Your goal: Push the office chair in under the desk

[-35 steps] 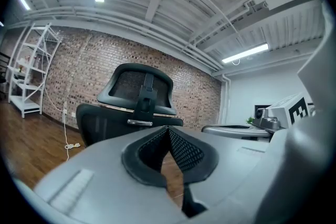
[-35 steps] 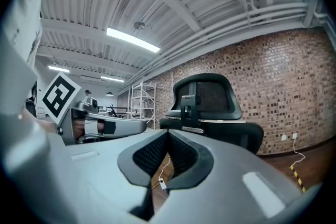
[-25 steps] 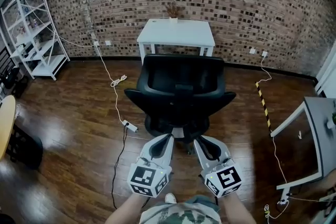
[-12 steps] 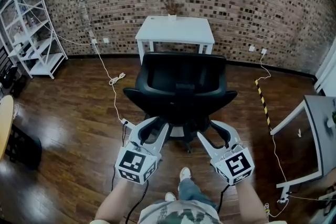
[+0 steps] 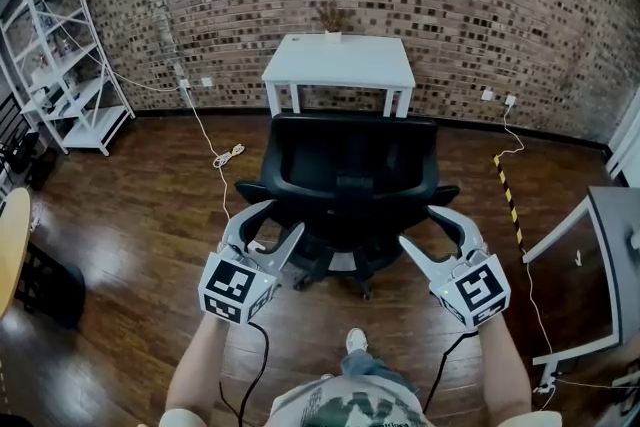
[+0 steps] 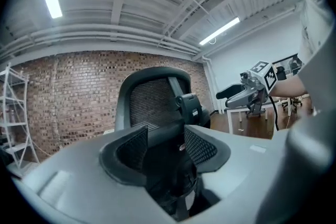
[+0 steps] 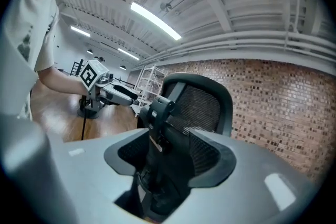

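A black office chair point(image 5: 350, 175) stands on the wood floor with its mesh back toward me. It is a short way in front of the white desk point(image 5: 340, 60) at the brick wall. My left gripper point(image 5: 272, 218) hovers by the chair's left rear, near the armrest. My right gripper point(image 5: 420, 225) hovers by its right rear. The jaws of both are opening, with nothing between them. In the left gripper view the chair back point(image 6: 157, 97) rises beyond the left gripper point(image 6: 165, 147). In the right gripper view the chair back point(image 7: 202, 102) stands beyond the right gripper point(image 7: 168, 157).
A white shelf rack point(image 5: 65, 65) stands at the left wall. A cable with a power strip point(image 5: 225, 175) runs across the floor left of the chair. Yellow-black tape point(image 5: 510, 200) marks the floor at the right, near a grey table point(image 5: 615, 265). A round wooden tabletop point(image 5: 10, 235) shows at the left edge.
Both grippers were side by side and shut behind the chair. They have moved apart to its two sides, and their jaws have opened.
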### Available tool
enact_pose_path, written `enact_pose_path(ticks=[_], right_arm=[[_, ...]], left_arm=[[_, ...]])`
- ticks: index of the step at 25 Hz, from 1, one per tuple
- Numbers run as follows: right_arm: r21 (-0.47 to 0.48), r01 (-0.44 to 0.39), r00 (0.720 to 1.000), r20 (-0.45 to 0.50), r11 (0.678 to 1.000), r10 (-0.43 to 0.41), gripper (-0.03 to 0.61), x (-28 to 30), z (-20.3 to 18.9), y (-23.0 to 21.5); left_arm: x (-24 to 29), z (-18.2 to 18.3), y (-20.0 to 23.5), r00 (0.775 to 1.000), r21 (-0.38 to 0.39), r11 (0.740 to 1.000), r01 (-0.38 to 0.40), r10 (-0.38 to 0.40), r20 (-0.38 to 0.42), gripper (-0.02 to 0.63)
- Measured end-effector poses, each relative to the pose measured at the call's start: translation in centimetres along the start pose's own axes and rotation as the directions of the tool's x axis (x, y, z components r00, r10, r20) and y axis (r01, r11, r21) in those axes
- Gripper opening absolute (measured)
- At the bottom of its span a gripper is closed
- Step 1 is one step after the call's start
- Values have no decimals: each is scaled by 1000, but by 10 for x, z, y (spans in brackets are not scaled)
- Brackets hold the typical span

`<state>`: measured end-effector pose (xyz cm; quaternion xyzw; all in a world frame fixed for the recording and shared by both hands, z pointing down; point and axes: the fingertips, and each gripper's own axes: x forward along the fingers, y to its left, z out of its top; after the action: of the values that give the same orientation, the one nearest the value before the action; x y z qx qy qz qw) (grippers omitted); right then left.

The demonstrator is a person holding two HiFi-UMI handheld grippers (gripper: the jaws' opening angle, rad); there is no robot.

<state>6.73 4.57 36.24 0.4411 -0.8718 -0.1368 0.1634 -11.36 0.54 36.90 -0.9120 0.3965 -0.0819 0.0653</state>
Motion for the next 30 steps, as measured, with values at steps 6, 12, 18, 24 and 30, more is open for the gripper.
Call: enact_pose_path(ticks=[6,12,18,24,30], right_arm=[[-39,-54,997,-59,998,52,282,9,-16,-17],[-119,-111,983,-157,987,92,349,18,-34,-46],[-172,-213,943,-293,962,157,399,29,-73,-62],[-212,-294,901,-387,932,197,436,39,-93,-64],[-226,-317,850,-498,921,171,436,43,-119,-83]], left_arm=[[5,-15,31,997,120,992,27,-18,-77,293],[19,-44,64,971,211,969,125,-76,-226,341],[30,-82,75,902,306,916,260,-117,-416,373],[38,-109,80,838,370,865,339,-98,-538,379],[53,-116,85,822,406,842,354,-74,-564,373]])
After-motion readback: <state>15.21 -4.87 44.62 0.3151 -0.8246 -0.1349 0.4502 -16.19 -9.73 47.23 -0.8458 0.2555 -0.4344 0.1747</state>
